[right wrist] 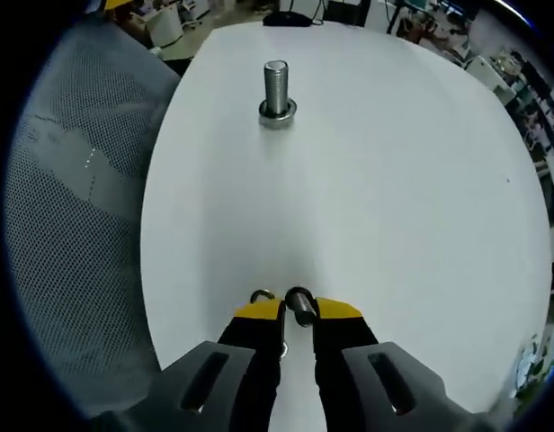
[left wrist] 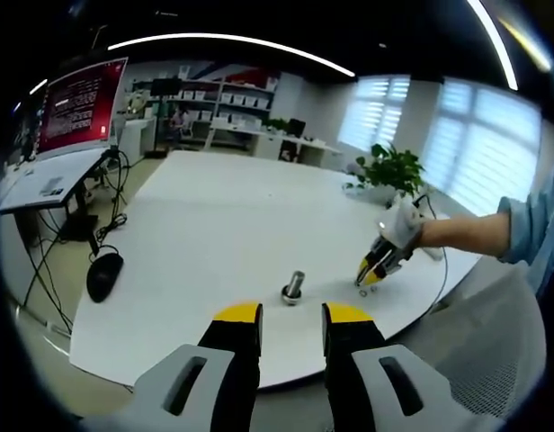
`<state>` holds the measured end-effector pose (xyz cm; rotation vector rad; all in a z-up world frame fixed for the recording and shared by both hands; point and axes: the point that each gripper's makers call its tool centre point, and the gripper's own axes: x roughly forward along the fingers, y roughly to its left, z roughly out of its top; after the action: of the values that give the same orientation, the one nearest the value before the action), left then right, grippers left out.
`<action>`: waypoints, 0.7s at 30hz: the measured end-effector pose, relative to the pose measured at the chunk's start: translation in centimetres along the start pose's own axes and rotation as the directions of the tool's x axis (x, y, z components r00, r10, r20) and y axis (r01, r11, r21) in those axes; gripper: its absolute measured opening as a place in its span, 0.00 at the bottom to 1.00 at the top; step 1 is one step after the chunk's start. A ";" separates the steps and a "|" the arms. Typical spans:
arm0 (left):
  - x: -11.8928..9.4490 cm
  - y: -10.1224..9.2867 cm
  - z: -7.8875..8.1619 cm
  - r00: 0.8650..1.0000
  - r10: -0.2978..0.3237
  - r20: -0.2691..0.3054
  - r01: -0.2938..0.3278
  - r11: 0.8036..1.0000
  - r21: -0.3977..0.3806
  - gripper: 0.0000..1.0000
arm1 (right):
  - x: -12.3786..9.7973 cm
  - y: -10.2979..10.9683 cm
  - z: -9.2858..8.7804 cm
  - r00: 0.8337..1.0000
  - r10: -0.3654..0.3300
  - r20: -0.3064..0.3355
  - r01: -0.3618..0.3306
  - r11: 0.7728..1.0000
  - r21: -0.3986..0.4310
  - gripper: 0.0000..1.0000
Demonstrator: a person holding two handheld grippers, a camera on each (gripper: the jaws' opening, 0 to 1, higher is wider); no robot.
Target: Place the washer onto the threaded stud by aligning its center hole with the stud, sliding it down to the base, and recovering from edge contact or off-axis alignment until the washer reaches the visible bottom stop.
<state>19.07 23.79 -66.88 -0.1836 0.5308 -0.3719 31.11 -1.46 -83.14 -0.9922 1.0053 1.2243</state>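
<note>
Washer (right wrist: 299, 304), thin, stiff, light and slippery, pinched by its rim in the right gripper (right wrist: 293, 310), well short of the stud (right wrist: 276, 90); left gripper (left wrist: 291, 317) open

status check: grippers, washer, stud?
Left gripper open, empty, short of the stud. Right gripper shut on washer, low over white table. Stud upright, bare above its base. Path between looks clear.

Counter (right wrist: 394, 198): plain white. Threaded stud (right wrist: 276, 87), ahead of right tongs (right wrist: 297, 310): silver-grey metal. Both tongs: yellow tips, black shanks, grey bodies; left tongs (left wrist: 291, 317) alike. Beside the counter, chair mesh (right wrist: 79, 225): grey, dotted. Sleeve (left wrist: 538, 225): light blue.
</note>
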 end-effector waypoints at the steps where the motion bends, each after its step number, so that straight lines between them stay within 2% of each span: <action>1: 0.0 0.0 0.0 1.000 0.001 0.001 -0.001 1.000 -0.001 0.24 | 0.0 0.1 -0.1 1.000 0.001 -0.001 -0.001 1.000 -0.002 0.14; 5: 0.0 0.0 -0.1 1.000 0.003 -0.001 -0.003 1.000 -0.002 0.24 | 0.5 0.1 -0.2 1.000 0.007 0.010 -0.007 1.000 0.003 0.16; 9: 0.0 0.0 -0.1 1.000 0.003 -0.002 -0.003 1.000 -0.003 0.24 | 0.3 0.0 -0.4 0.999 0.004 0.033 -0.006 0.999 0.051 0.21; 21: 0.1 0.0 0.0 1.000 -0.004 0.002 0.004 1.000 -0.003 0.24 | -0.5 1.5 -0.7 0.991 -0.024 0.135 0.000 0.984 0.178 0.20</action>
<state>19.15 23.74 -66.88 -0.1875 0.5292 -0.3748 29.56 -2.10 -82.91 -0.7641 0.9803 1.1552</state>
